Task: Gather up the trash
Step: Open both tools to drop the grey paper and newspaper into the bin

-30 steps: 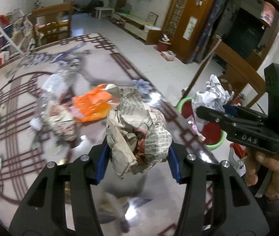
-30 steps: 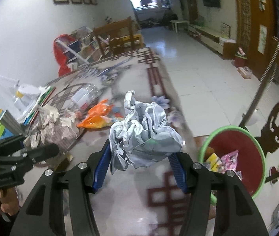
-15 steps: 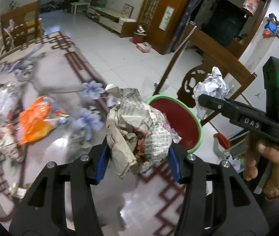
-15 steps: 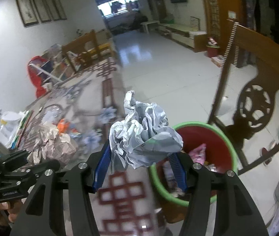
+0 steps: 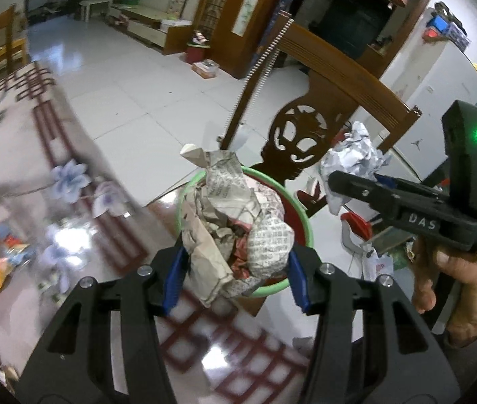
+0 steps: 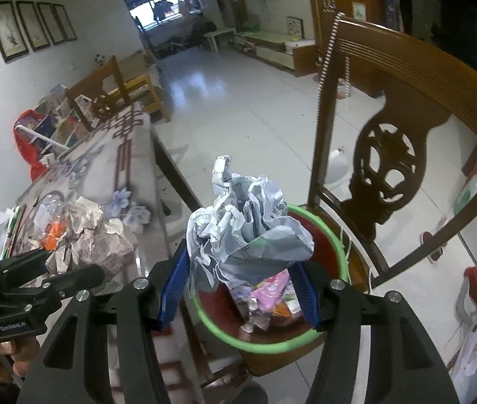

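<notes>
I've swung both grippers from the table over the bin point(image 6: 337, 242) — left gripper point(image 5: 236, 266) clamps a newspaper wad point(image 5: 235, 232), right gripper point(image 6: 238, 289) a grey paper wad point(image 6: 245, 232); both look light, soft, squeezed mid-bulk.

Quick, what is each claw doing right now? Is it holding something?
Left gripper: closed on a crumpled newspaper ball.
Right gripper: closed on a crumpled grey-white paper wad.

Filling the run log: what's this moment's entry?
left hand-held gripper: grips crumpled newspaper ball | right hand-held gripper: grips crumpled grey paper wad | both above green-rimmed red bin
</notes>
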Tool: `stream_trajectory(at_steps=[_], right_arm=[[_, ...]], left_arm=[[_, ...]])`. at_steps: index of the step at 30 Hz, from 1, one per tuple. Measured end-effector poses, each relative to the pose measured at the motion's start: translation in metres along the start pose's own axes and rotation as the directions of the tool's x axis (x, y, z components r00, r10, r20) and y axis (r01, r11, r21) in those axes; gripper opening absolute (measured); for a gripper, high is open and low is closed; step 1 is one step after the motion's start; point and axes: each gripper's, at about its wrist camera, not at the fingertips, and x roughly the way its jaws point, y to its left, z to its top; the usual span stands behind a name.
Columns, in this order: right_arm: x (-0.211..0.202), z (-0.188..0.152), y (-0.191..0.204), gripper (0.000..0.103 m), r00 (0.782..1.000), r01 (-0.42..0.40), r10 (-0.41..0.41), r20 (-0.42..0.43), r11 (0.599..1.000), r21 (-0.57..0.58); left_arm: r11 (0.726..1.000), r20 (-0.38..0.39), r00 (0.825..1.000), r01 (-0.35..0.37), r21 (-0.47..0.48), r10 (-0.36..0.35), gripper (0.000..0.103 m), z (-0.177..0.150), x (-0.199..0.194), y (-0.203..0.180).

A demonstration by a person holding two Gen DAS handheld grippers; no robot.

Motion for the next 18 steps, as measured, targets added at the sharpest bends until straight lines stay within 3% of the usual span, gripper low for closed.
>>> stream_trajectory(at_steps=[16, 18], right_arm=[[0.005, 0.012, -0.023, 0.058, 1.000, 0.011, -0.011, -0.001, 0.999, 0.038], [0.007, 0.014, -0.024, 0.063, 1.000, 0.017, -0.017, 0.003, 0.999, 0.045]], left_arm=[[0.998, -0.064, 0.997, 0.053, 0.028, -0.052, 0.052, 0.012, 0.044, -0.026], [0.998, -0.063, 0.997, 0.053, 0.021, -0.051, 0.064, 0.012, 0.044, -0.025]])
